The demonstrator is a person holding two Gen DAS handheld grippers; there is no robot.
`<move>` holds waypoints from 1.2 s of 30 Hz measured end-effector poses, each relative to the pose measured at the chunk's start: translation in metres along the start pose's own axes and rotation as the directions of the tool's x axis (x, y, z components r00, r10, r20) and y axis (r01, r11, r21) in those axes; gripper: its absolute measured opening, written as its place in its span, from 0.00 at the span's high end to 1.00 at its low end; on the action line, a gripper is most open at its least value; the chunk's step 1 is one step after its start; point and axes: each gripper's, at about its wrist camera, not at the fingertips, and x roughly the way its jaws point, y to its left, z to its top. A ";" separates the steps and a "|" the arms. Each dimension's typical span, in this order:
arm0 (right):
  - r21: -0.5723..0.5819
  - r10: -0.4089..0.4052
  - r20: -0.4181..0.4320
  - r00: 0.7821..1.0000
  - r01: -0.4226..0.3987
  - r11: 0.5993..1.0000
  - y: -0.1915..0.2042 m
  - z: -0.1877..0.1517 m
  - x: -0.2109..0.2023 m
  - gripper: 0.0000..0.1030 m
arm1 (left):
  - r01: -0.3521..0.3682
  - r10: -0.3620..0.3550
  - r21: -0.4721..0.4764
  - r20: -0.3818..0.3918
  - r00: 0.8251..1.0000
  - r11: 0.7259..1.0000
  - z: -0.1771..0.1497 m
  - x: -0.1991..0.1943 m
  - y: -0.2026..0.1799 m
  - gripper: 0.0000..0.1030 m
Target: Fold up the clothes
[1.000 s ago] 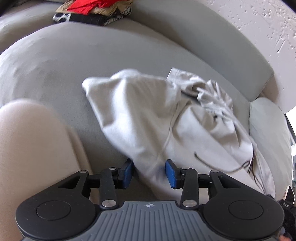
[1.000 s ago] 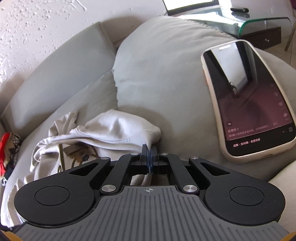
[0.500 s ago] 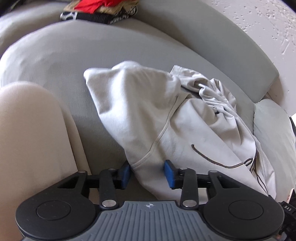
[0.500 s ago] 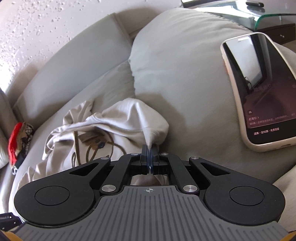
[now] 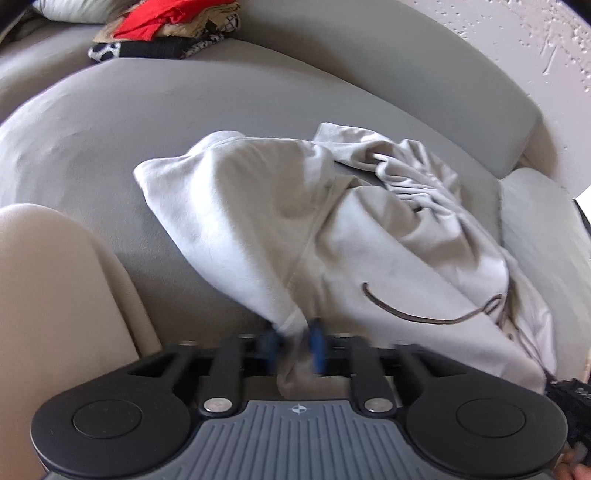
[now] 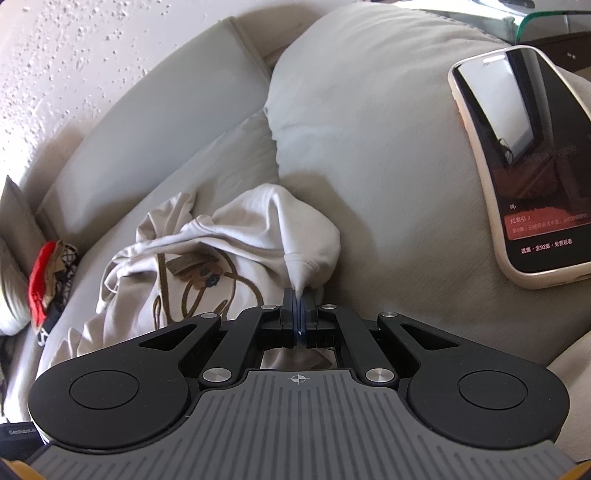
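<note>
A second ago the left gripper (image 5: 295, 345) stood wide with the shirt (image 5: 369, 236) lying between its blue pads; now the jaws have clamped on the shirt's near edge, cloth bunched between them. The pads are blurred in the left wrist view. The right gripper (image 6: 299, 314) pinches a corner of the shirt as before, jaws tight together. In the right wrist view the phone (image 6: 524, 166) has slid toward the right edge.

The shirt lies crumpled on the grey sofa (image 5: 184, 122), partly lifted at both pinched points. Its brown print (image 6: 207, 277) is folded over and cannot be read. The phone, on a cushion (image 6: 369, 129), shows red and white Chinese lines too small to read.

A pile of clothes (image 5: 166, 33), red on top, sits far back on the sofa, cut off at the top edge. A person's leg (image 5: 55, 314) fills the lower left of the left wrist view.
</note>
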 end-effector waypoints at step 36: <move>0.040 0.585 0.455 0.671 -0.672 0.740 0.124 0.191 -0.233 1.00 | 0.427 -0.389 0.105 0.644 0.659 0.898 0.205 -0.303 -0.033 0.98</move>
